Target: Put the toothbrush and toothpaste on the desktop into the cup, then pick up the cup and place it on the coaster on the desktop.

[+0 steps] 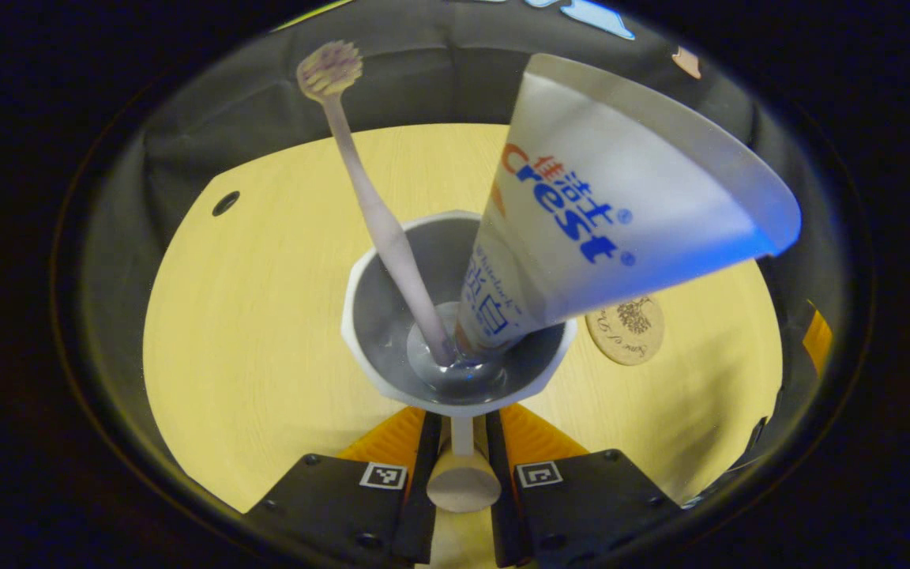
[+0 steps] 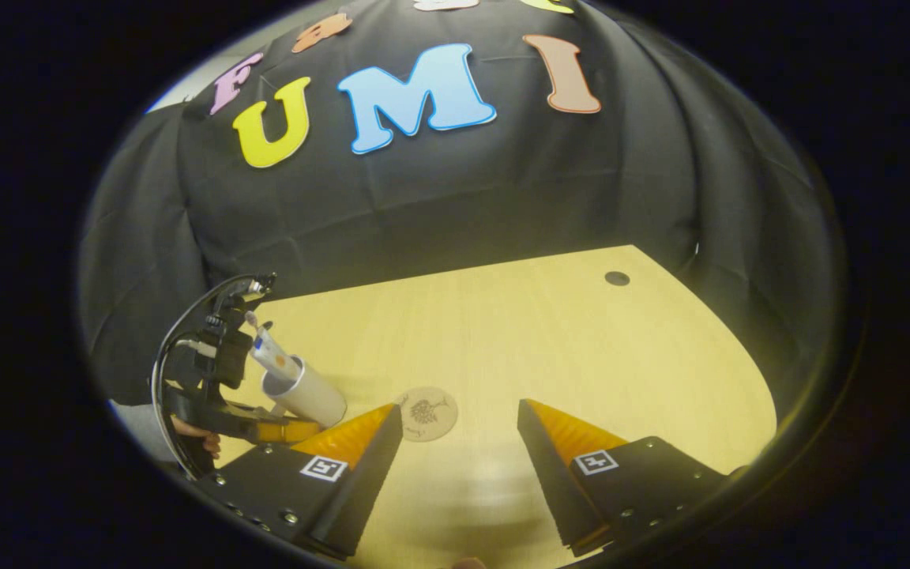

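Note:
A white cup (image 1: pixel 455 316) holds a pale toothbrush (image 1: pixel 376 205) and a white toothpaste tube (image 1: pixel 605 205), both standing up out of it. My left gripper (image 1: pixel 463 423) is shut on the cup's handle (image 1: pixel 463 478), which sits between the jaws. In the right gripper view the cup (image 2: pixel 309 393) leans in the left gripper (image 2: pixel 265 431), just left of the round coaster (image 2: pixel 426 412). The coaster (image 1: pixel 626 329) lies on the desk to the right of the cup. My right gripper (image 2: pixel 459 423) stands open over the desk near the coaster, holding nothing.
The light wooden desk (image 2: pixel 550 340) has a small dark cable hole (image 2: pixel 617 278) near its far edge, and the same hole (image 1: pixel 226 203) shows in the left gripper view. Black cloth walls ring the desk. A hand (image 2: pixel 194 438) holds the left gripper.

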`<state>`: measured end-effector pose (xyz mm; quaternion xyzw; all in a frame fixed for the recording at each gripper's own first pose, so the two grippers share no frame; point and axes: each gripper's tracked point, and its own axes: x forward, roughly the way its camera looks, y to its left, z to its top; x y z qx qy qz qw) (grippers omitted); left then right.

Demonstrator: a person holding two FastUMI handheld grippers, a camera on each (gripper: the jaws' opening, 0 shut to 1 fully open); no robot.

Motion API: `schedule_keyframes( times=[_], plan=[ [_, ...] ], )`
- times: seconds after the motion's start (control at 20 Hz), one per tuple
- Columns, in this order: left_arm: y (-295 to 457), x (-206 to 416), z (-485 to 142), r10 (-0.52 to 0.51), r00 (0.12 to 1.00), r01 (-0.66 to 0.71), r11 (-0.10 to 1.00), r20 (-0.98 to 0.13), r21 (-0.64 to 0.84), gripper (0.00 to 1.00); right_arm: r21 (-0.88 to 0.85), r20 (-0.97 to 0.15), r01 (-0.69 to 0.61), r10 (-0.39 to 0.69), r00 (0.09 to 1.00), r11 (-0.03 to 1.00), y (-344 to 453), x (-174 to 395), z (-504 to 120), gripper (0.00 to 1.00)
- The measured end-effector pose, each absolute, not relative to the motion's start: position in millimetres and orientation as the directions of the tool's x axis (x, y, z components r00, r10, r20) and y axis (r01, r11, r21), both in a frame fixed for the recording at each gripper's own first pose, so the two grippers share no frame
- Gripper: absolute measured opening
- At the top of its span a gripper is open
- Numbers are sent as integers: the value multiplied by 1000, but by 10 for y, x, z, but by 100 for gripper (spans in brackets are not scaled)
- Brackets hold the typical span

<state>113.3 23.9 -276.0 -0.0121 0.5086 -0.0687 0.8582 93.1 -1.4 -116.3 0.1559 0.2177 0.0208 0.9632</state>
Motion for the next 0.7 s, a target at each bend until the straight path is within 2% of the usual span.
schedule_keyframes(
  times=[0.1,0.15,0.2,0.25,0.35,0.45,0.7],
  plan=[
    [188,1126,-2725,-138,478,118,989,-868,-92,36,308,-413,32,104,905,951,-32,920,-1166,89],
    [154,1134,-2689,-141,481,127,988,-865,-90,42,309,-410,32,103,906,950,-35,919,-1156,89],
    [107,1140,-2674,-145,485,139,986,-863,-88,42,309,-408,32,102,907,950,-43,913,-1147,89],
    [56,1145,-2649,-150,487,155,984,-861,-84,36,308,-406,34,100,908,951,-52,913,-1144,89],
    [-97,1163,-2604,-168,495,185,979,-853,-86,36,307,-403,35,96,910,951,-70,897,-1137,89],
    [-261,1162,-2551,-193,494,216,972,-848,-96,42,307,-403,42,90,911,951,-101,876,-1149,89],
    [-673,1247,-2573,-251,483,281,952,-839,-122,42,308,-409,77,59,910,948,-269,793,-1200,88]
  ],
)
